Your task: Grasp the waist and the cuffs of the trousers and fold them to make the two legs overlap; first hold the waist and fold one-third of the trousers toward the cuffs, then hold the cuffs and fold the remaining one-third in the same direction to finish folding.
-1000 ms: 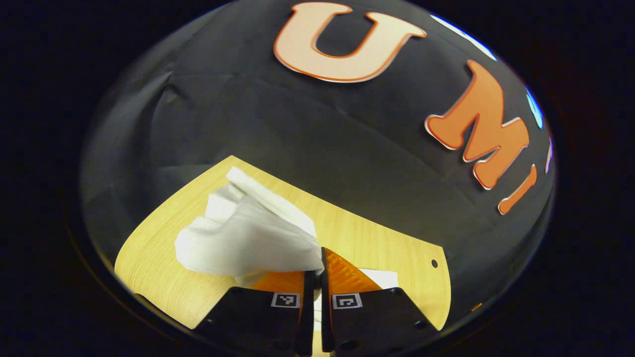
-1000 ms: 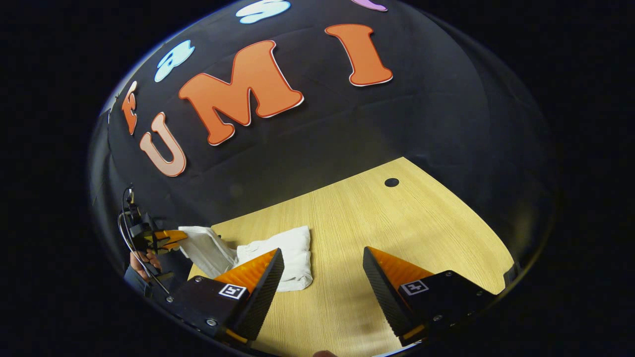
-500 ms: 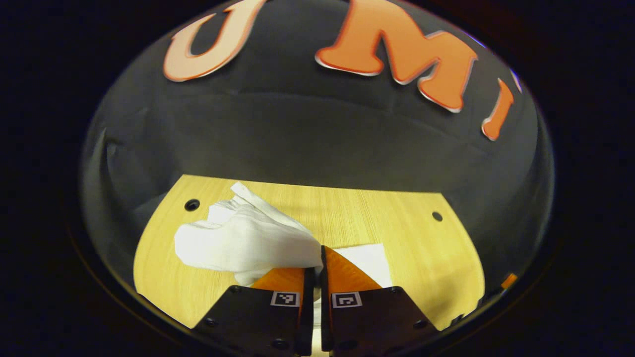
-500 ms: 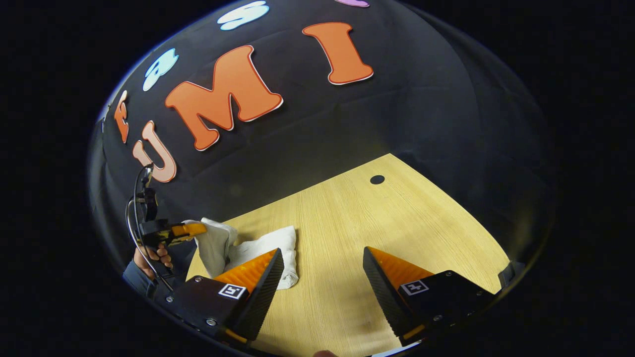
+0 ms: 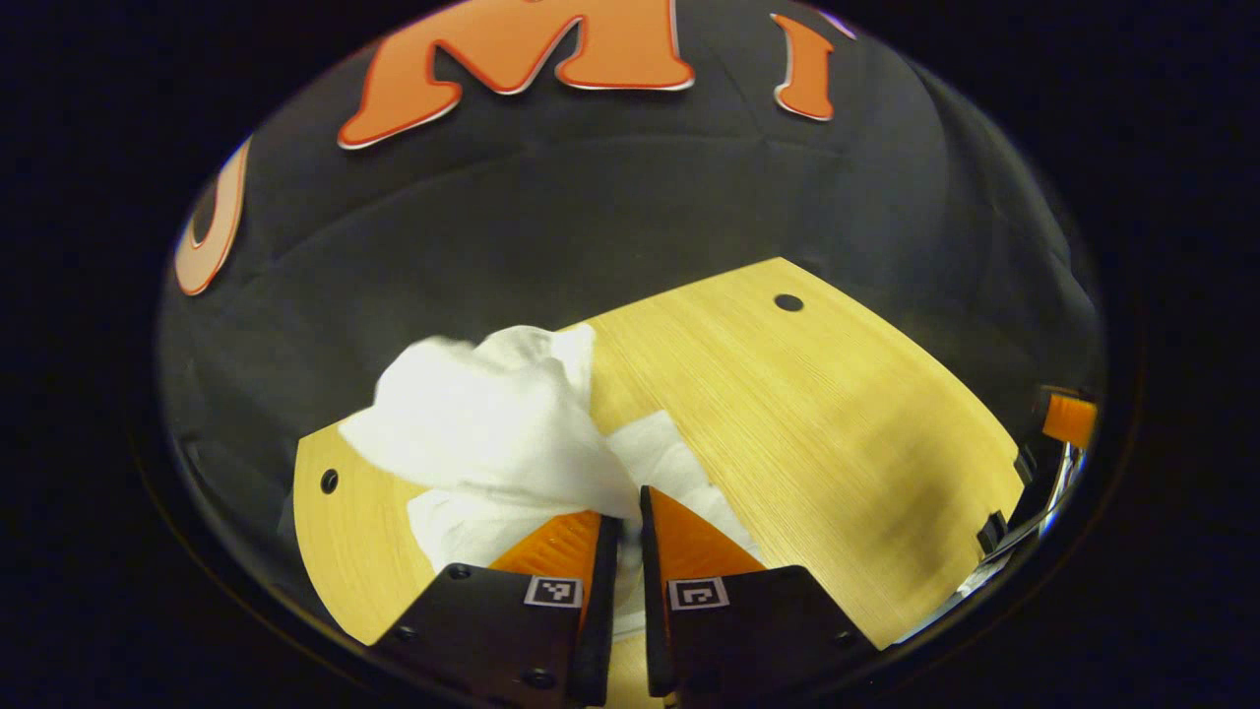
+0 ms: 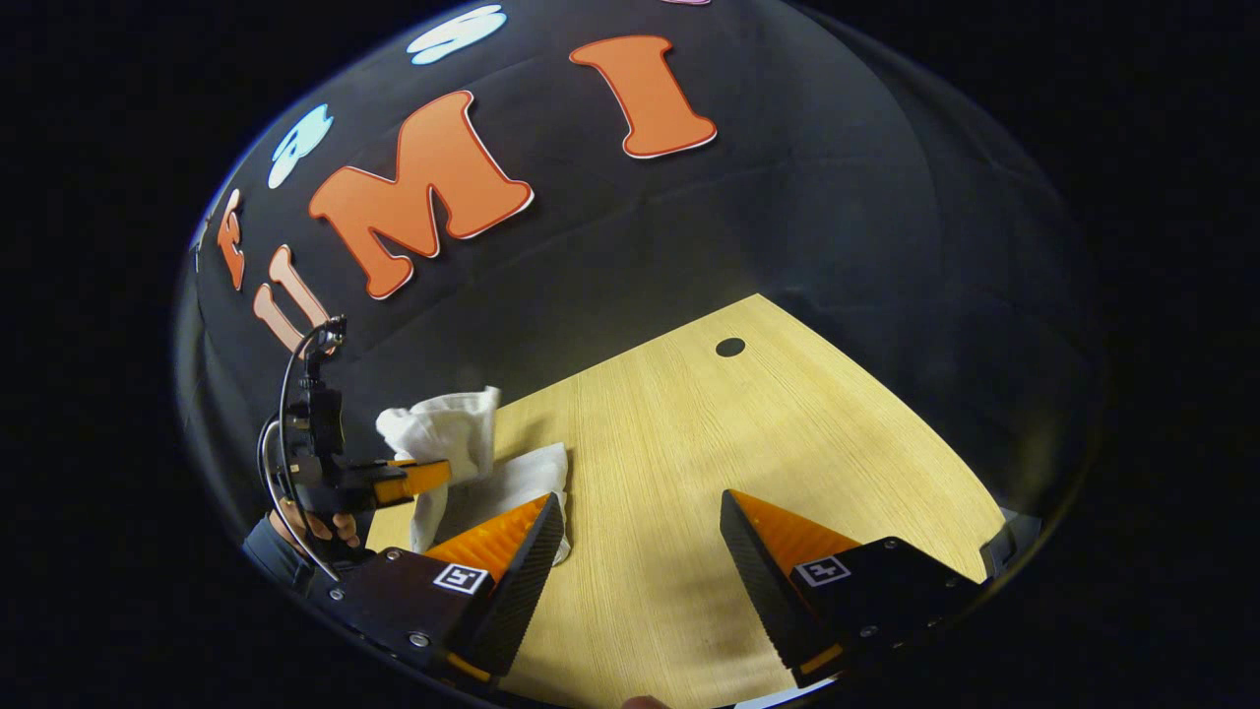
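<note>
My left tongs (image 5: 626, 504) pinch the white cloth trousers (image 5: 492, 423), bunched and lifted off the pale wooden bench (image 5: 837, 433); my right tongs (image 6: 640, 532) gape wide.

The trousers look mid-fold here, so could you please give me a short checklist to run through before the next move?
1. Left gripper shut on the trousers: ok, both fingers pinch the white cloth.
2. Held part lifted off the table: ok, it hangs bunched from the gripper in the right gripper view.
3. Which end is held, waist or cuffs: cannot tell, the cloth is too crumpled.
4. Right gripper free to help: ok, jaws wide apart with nothing between them, above bare wood.
5. Legs overlapping neatly: not ok, the cloth lies bunched rather than flat.
6. Room on the table beside the trousers to lay the fold: ok.
</note>
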A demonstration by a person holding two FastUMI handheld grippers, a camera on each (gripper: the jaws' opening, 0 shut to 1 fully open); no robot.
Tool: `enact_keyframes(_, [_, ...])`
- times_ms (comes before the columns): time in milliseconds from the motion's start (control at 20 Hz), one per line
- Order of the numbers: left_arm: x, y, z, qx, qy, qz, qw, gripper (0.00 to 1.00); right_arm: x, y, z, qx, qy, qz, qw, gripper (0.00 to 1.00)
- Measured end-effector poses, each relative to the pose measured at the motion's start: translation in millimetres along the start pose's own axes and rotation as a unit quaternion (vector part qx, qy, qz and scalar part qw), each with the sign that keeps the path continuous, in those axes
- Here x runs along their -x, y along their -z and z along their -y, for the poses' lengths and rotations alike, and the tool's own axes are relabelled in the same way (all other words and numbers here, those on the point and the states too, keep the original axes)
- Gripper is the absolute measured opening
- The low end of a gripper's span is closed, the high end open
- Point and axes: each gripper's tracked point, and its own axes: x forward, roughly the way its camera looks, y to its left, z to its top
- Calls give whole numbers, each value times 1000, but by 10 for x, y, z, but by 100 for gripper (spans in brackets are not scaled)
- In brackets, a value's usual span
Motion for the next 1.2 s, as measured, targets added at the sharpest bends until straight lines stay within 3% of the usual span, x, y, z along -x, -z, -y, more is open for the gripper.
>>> enact_keyframes(150, [54, 73, 182, -11, 45, 2, 999, 27, -24, -2, 24, 3, -2, -4, 1000, 97])
enact_keyframes(250, [154, 72, 321, -14, 74, 10, 997, 38, -40, -16, -4, 5, -9, -6, 1000, 98])
enact_keyframes(400, [441, -19, 343, -19, 79, 43, 996, 61, -53, -113, -95, 20, -13, 4, 1000, 98])
enact_keyframes(600, [813, -237, 73, -8, 31, 115, 993, 91, 21, -413, -378, 67, -24, 64, 995, 97])
enact_keyframes(700, [959, -253, -34, 6, 2, 134, 991, 98, 97, -567, -540, 103, -27, 100, 989, 97])
enact_keyframes(900, [1494, -258, -302, 48, -57, 183, 980, 99, 210, -726, -979, 144, -58, 159, 975, 97])
enact_keyframes(1050, [1961, -311, -485, 66, -121, 232, 963, 99, 331, -643, -1224, 172, -62, 158, 970, 97])
enact_keyframes(1200, [2204, -358, -572, 88, -159, 271, 945, 99, 545, -629, -1578, 168, -86, 174, 966, 97])
